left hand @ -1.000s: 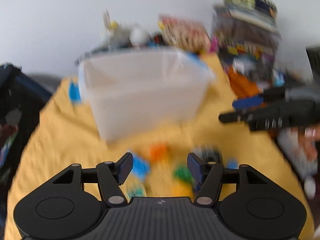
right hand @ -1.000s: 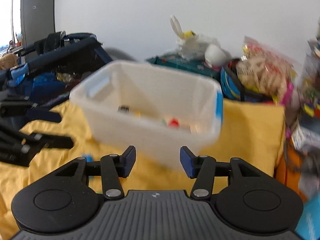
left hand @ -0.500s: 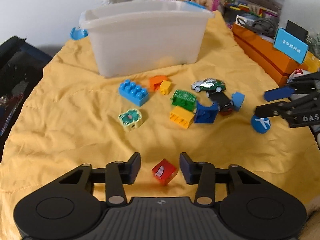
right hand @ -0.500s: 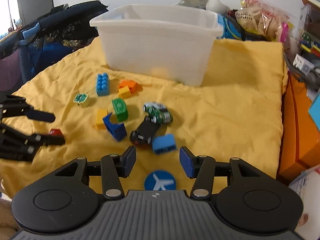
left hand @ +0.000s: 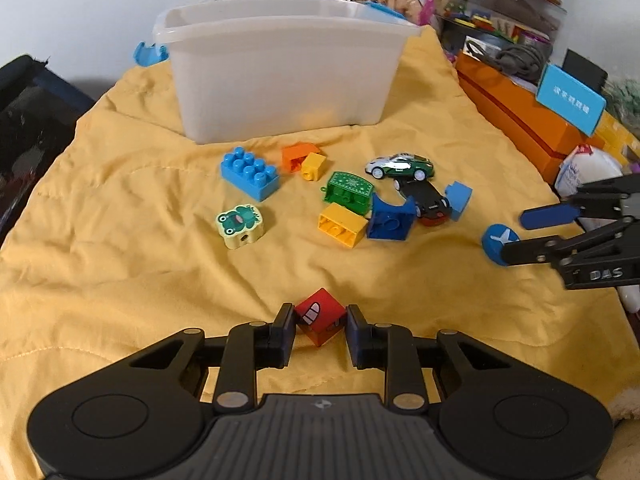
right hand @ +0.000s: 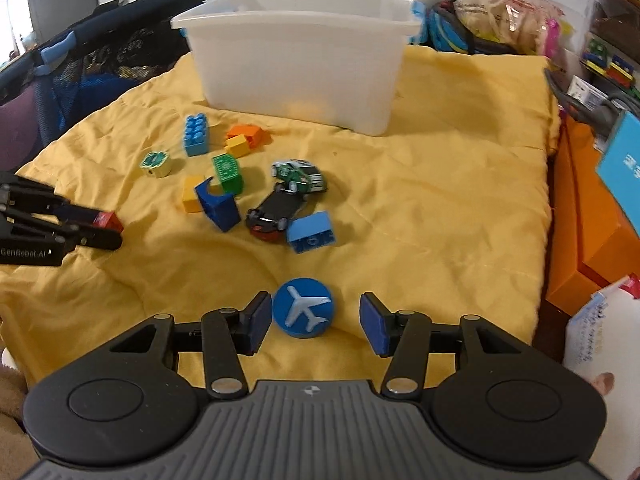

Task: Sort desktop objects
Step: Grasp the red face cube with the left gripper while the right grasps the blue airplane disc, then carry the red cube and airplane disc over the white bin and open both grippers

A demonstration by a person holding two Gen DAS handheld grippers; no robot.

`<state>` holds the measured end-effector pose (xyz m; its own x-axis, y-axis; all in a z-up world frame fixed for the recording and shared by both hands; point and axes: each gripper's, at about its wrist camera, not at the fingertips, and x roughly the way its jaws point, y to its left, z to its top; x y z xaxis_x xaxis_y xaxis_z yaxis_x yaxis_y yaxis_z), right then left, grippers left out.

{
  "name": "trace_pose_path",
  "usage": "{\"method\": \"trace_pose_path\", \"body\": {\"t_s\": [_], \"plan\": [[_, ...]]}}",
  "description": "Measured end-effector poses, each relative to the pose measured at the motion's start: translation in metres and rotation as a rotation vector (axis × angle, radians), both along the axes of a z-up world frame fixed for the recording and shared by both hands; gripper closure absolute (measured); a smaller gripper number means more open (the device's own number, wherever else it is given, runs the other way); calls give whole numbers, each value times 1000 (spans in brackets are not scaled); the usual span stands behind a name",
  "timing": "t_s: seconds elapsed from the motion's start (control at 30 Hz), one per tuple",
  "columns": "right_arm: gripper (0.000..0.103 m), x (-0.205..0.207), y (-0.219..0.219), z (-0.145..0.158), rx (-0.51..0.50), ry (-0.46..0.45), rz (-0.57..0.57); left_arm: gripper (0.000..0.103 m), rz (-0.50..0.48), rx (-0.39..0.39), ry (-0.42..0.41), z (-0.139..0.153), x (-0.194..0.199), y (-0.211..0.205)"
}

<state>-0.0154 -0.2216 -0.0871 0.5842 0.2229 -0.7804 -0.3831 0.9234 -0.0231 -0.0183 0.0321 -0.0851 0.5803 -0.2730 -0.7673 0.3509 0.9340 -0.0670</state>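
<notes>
Left tool (left hand: 320, 330) seemingly pinches red block (left hand: 320, 316) — right wrist view hides contact.

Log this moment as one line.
left gripper: closed on red block | right gripper: open around blue airplane disc | white bin: behind, upright | both pieces on yellow cloth

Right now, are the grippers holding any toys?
Left hand-held gripper pinches the red block by its sides. Right hand-held gripper is open around the plane disc, not gripping.
</notes>
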Motion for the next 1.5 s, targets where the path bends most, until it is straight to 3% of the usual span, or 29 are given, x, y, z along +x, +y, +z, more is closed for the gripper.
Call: {"method": "trace_pose_path", "body": {"t_s": [0.23,0.3,0.33,0.43,0.6,0.8,1.0,1.2,1.4,1.5], "plan": [[52,2,14,-20,-88,-11,25,73,-1,0,3,-3,1,2],[53,2,10,-22,-61,-5,12,73,-6,6,5,-4,1,2],[61,3,8,-22,-39,5,9,73,-10,13,3,-4,1,2],[61,1,8,-18,-29,6,2,73,-12,8,-7,1,1,4],[61,1,13,-2,-9,-23,14,73,-7,-15,-54,29,7,5],[61,8,25,30,10,-113,61,73,-15,-96,-135,65,17,3],[61,21,39,33,1,-122,103,73,-50,-85,-202,88,35,-2],[61,44,44,60,0,-218,119,73,-80,-16,-336,120,67,-3],[61,96,53,104,60,-348,102,73,-72,17,-485,162,119,-4],[61,122,62,123,43,-427,80,73,-45,21,-485,171,149,-3]]}}
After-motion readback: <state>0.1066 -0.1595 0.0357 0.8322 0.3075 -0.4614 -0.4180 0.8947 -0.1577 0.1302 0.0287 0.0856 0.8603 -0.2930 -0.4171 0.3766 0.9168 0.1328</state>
